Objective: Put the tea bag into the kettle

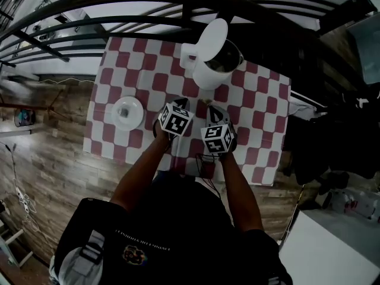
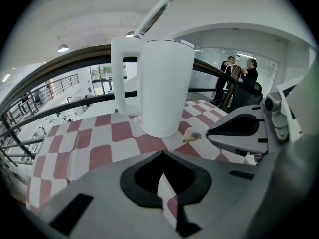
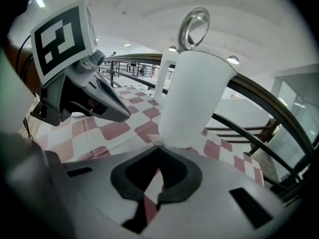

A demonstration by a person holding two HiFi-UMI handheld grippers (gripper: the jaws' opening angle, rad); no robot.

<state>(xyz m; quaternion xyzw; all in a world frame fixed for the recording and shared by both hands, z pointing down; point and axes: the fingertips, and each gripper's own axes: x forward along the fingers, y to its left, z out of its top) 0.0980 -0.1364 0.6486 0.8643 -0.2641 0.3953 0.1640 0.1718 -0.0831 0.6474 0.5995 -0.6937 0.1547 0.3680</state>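
Note:
A white kettle (image 1: 209, 61) stands at the far middle of the checkered table (image 1: 264, 129) with its lid tipped up and its mouth open. A small tan tea bag (image 1: 207, 101) lies on the cloth just in front of the kettle's base, also seen as a tan scrap (image 2: 192, 137) in the left gripper view. My left gripper (image 1: 182, 104) is shut and empty, to the left of the tea bag. My right gripper (image 1: 212, 109) is shut and empty, just short of it. The kettle (image 2: 162, 86) fills the left gripper view, and the kettle (image 3: 194, 101) rises right beyond the right gripper's tips (image 3: 159, 146).
A white saucer (image 1: 127, 111) sits on the cloth to the left of the grippers. A dark railing (image 1: 178, 16) runs behind the table. Wooden floor lies at the left, a white cabinet (image 1: 332, 248) at the lower right. Two people (image 2: 239, 71) stand far off.

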